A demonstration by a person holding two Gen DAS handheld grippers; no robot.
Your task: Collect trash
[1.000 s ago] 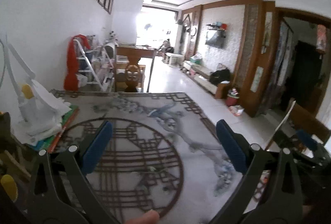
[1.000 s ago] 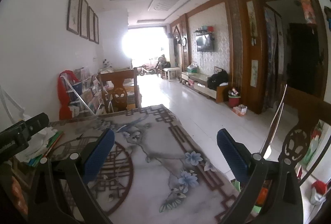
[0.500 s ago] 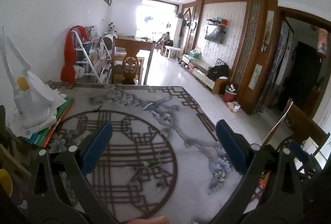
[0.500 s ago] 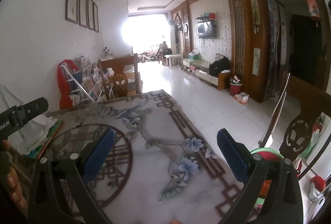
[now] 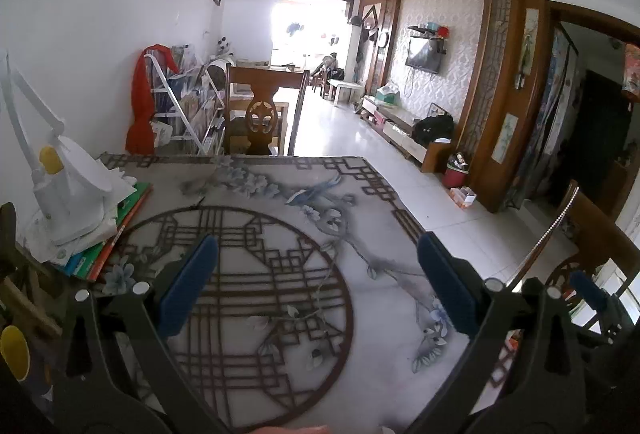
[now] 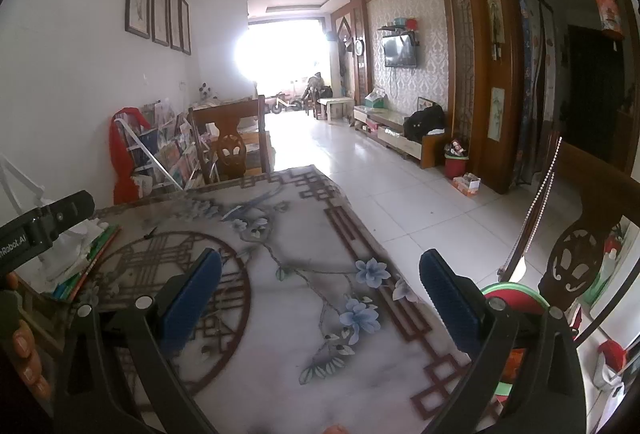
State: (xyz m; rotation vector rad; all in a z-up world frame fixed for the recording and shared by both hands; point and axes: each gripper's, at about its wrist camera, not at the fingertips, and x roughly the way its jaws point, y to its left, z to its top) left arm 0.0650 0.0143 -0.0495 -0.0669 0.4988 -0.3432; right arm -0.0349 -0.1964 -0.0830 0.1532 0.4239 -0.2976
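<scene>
Hovering over patterned table (image 5: 280,274), left tongs (image 5: 316,290) spread wide, right tongs (image 6: 320,298) likewise, both empty.

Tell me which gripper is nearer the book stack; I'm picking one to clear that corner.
Left. The left gripper hovers over the table's circle pattern, with the book stack close on its left. The right gripper is farther right, toward the table's right edge.

Round bin (image 6: 524,290) with green rim, upright on floor, just beside right edge of patterned table (image 6: 288,314), near carved chair back (image 6: 576,262), lower part hidden, contents not discernible.
</scene>
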